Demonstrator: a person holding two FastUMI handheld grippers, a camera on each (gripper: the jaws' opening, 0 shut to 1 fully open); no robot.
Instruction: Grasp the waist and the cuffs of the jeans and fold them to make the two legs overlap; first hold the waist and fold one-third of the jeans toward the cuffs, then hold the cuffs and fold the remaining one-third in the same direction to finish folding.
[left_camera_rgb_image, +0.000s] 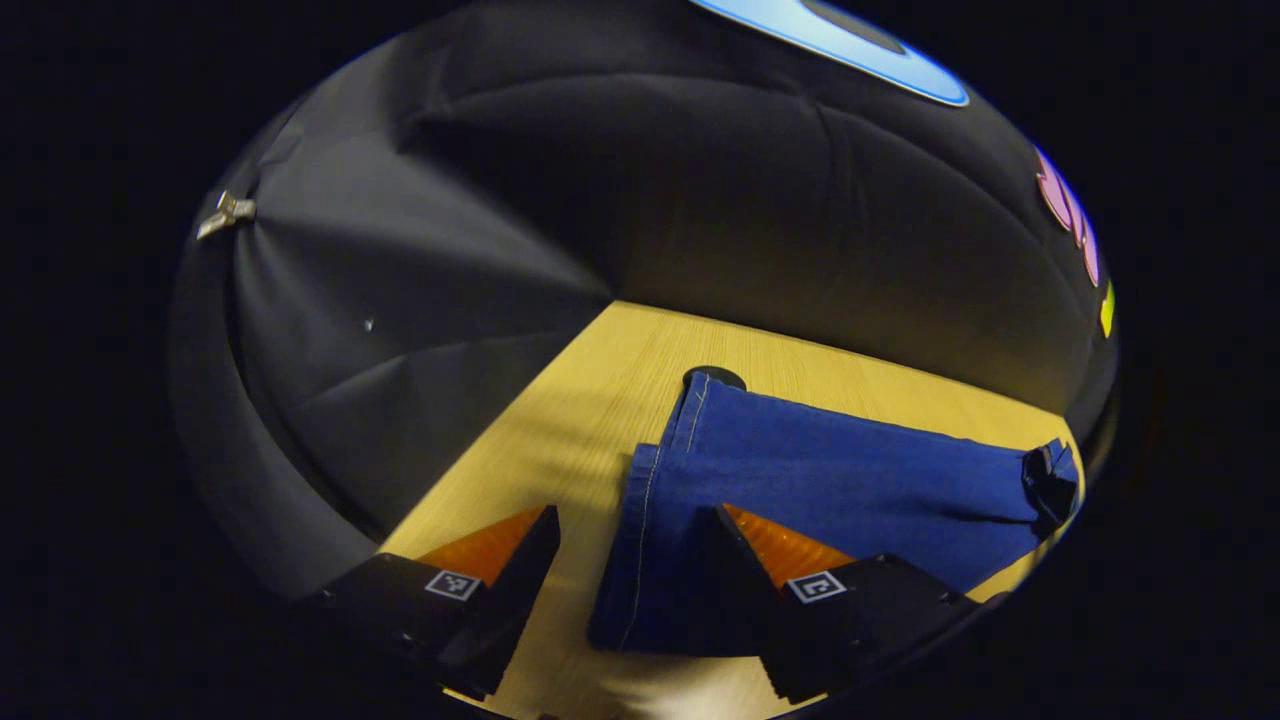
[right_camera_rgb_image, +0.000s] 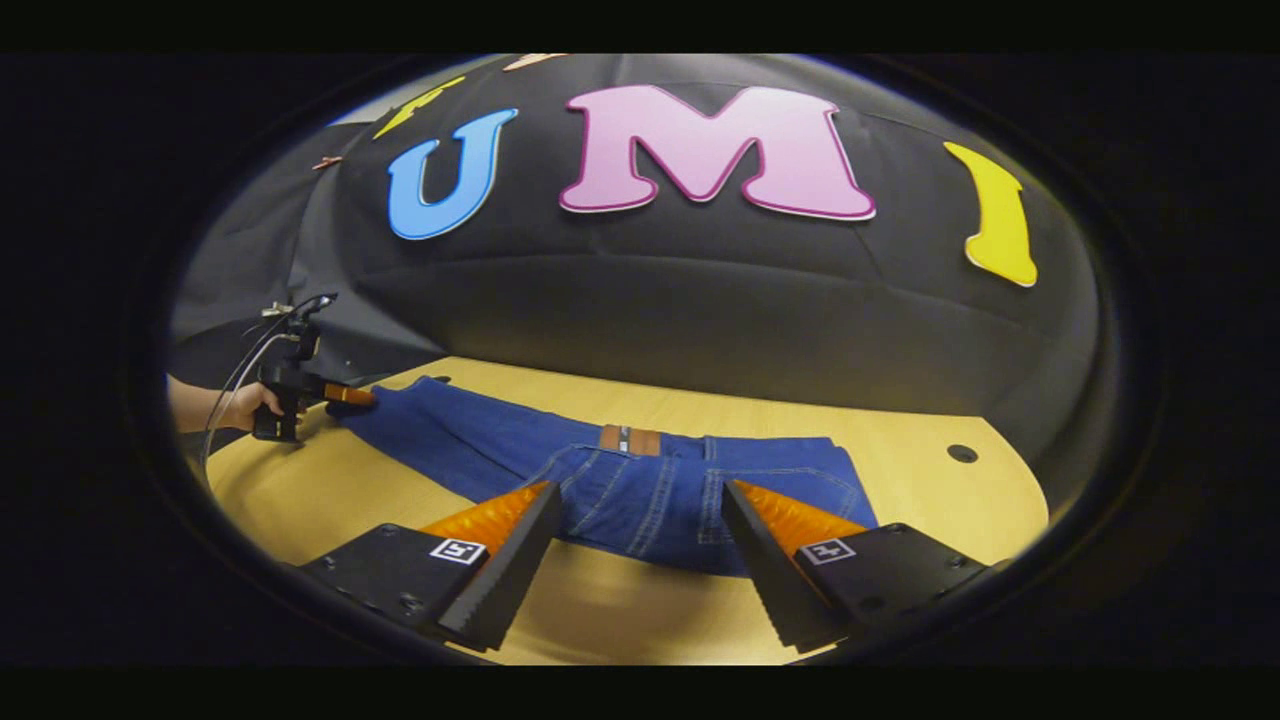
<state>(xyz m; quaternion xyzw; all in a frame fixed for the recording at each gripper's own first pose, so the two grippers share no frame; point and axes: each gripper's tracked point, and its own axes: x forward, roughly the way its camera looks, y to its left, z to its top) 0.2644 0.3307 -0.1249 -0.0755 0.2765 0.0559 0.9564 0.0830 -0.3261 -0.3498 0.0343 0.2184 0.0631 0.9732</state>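
Blue jeans (right_camera_rgb_image: 640, 500) lie flat along the wooden table (right_camera_rgb_image: 900, 430), with the waist and its brown patch (right_camera_rgb_image: 630, 440) toward my right gripper. My right gripper (right_camera_rgb_image: 640, 545) stands open just in front of the waist, its fingers spread to either side of it. In the left gripper view the cuff end of the jeans (left_camera_rgb_image: 850, 480) is close, with two cuff edges stacked slightly offset. My left gripper (left_camera_rgb_image: 630, 535) is open at the cuffs, one finger over the denim and the other over bare table. The right gripper view shows the left gripper (right_camera_rgb_image: 340, 395) far off at the cuffs, held by a hand (right_camera_rgb_image: 230, 405).
A round black grommet (left_camera_rgb_image: 714, 377) sits in the table just past the cuffs, and another grommet (right_camera_rgb_image: 962, 453) lies right of the waist. The black cloth wall closes in behind the table. Cables run from the far gripper.
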